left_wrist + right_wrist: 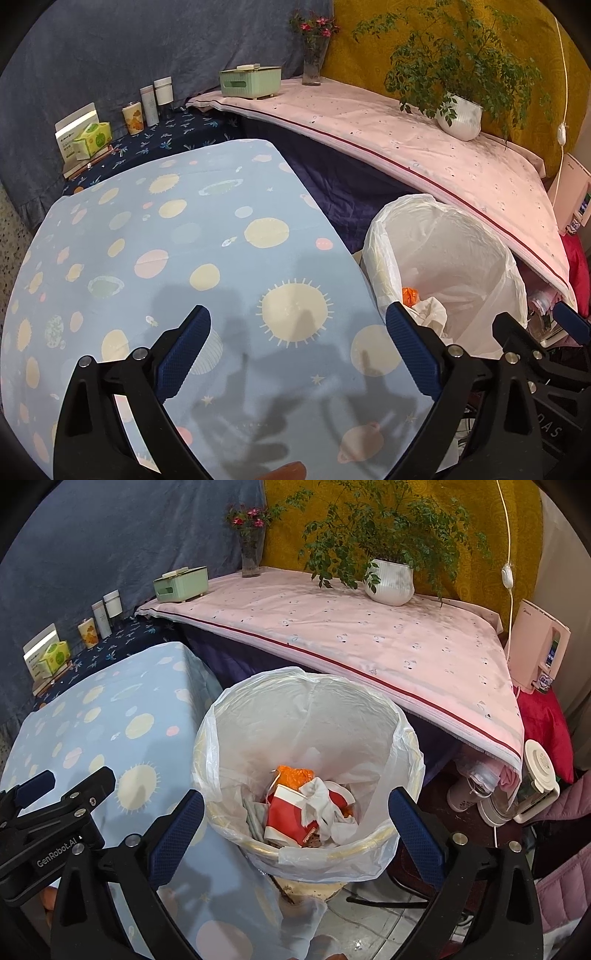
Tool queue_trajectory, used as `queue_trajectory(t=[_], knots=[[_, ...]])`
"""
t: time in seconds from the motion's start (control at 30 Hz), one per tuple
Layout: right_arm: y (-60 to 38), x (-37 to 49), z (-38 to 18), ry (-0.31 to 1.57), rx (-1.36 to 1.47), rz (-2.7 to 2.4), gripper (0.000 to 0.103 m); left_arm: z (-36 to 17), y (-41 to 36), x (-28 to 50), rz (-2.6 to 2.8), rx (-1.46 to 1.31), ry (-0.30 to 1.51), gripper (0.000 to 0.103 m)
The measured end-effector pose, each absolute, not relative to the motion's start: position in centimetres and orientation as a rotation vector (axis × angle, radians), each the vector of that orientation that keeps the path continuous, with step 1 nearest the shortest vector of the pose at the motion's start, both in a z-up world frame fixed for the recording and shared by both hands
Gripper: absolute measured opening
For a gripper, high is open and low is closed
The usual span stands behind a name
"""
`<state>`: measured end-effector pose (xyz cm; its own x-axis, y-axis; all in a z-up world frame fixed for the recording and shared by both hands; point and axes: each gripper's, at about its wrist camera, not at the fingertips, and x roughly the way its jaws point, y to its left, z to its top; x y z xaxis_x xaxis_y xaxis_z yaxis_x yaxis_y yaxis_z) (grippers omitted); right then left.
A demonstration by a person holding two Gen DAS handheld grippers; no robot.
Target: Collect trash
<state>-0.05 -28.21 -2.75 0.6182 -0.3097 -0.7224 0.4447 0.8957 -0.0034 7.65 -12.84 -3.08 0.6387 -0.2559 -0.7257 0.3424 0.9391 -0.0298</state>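
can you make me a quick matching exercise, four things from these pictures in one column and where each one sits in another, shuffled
Things:
1. red carton
2. white plant pot
3. green tissue pack
4. right claw

Places:
a. on the pink cloth
b. on the dark blue patterned cloth, by the back wall
c. above the mouth of the bin, wide open with nothing in it
d. inside the lined bin, among crumpled paper

Pairs: 1-d, 2-a, 3-b, 4-c

Potted plant (389,579), flower vase (251,555), green box (181,584).
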Motion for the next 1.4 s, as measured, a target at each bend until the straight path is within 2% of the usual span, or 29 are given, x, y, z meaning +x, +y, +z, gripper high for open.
queue_trajectory(t=[1.4], knots=[[-28.4,-1.3,-3.3,0.814,0.178,-0.463,0.096,-3.4,-13.7,6.3,-0.337,0.130,0.787,0.092]])
